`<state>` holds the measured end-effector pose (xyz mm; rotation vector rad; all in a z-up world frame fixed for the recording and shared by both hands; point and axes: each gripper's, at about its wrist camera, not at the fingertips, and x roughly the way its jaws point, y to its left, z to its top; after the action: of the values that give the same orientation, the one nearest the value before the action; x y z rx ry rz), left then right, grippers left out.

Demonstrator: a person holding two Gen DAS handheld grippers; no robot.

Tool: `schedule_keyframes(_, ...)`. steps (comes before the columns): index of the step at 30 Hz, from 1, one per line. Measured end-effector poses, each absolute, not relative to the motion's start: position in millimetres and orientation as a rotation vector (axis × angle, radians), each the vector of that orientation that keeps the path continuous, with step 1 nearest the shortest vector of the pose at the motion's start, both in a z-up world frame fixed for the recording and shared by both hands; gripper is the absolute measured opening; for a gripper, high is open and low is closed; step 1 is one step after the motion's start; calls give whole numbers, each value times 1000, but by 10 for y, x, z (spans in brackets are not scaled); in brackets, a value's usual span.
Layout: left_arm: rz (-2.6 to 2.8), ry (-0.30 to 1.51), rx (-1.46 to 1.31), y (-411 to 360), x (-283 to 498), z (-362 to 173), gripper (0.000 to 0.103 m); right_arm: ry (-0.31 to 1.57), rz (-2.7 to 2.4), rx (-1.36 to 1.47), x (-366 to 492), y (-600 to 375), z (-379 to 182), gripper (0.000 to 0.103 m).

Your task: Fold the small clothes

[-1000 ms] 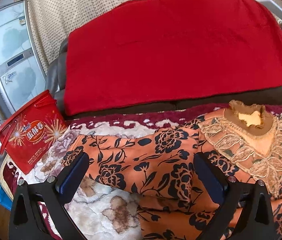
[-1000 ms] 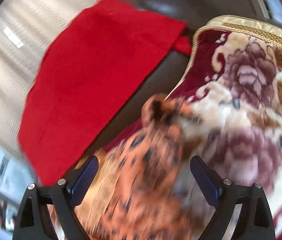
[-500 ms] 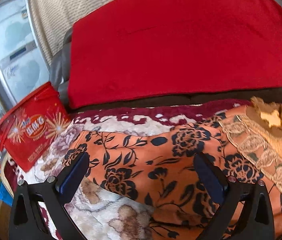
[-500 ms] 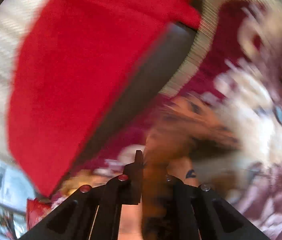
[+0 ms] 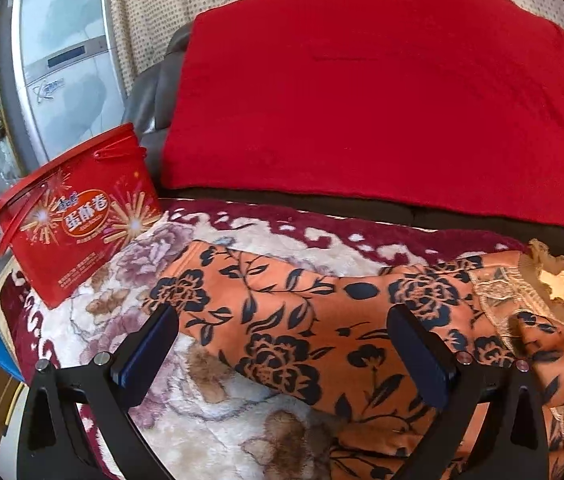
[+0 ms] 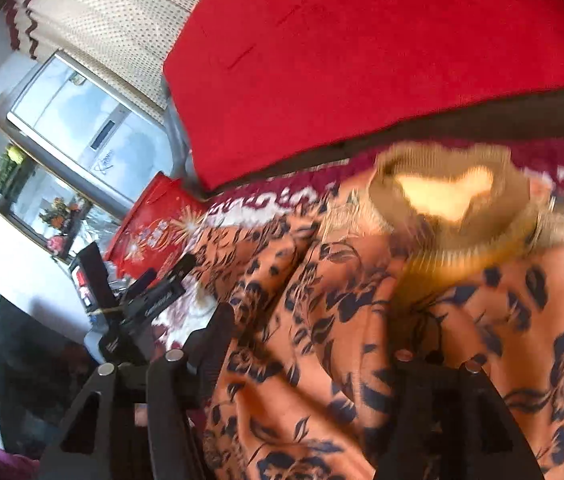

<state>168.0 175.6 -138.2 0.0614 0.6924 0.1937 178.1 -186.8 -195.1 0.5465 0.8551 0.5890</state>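
Observation:
An orange top with a dark blue flower print [image 5: 290,320] lies on a floral blanket [image 5: 218,416], its sleeve stretched toward the left and its brown collar [image 5: 558,284] at the right. My left gripper [image 5: 282,356] is open and empty, its jaws straddling the sleeve just above it. In the right wrist view the same top [image 6: 362,300] fills the frame, with the collar [image 6: 450,204] beyond. My right gripper [image 6: 314,356] has cloth bunched between its fingers; the right finger is covered by fabric, and the jaws look partly apart.
A red snack tub [image 5: 78,216] stands at the blanket's left edge. A red cloth [image 5: 382,100] drapes the dark sofa back. A silver fridge [image 5: 62,60] stands far left. The left gripper's body [image 6: 150,300] shows at the left in the right wrist view.
My right gripper closed on the far sleeve and carried it over to the left, onto the body of the top. My left gripper drifted slightly left and stayed open.

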Motion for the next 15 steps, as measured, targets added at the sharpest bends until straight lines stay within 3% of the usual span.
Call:
schedule_keyframes(3,126,694,54,1609,1681,-1376,103,766,509,621,1595,-2178,-1825,70)
schedule_keyframes(15,-173,758,29,824,1674,-1453,103,736,397,857,1126,-2919,-2040,71)
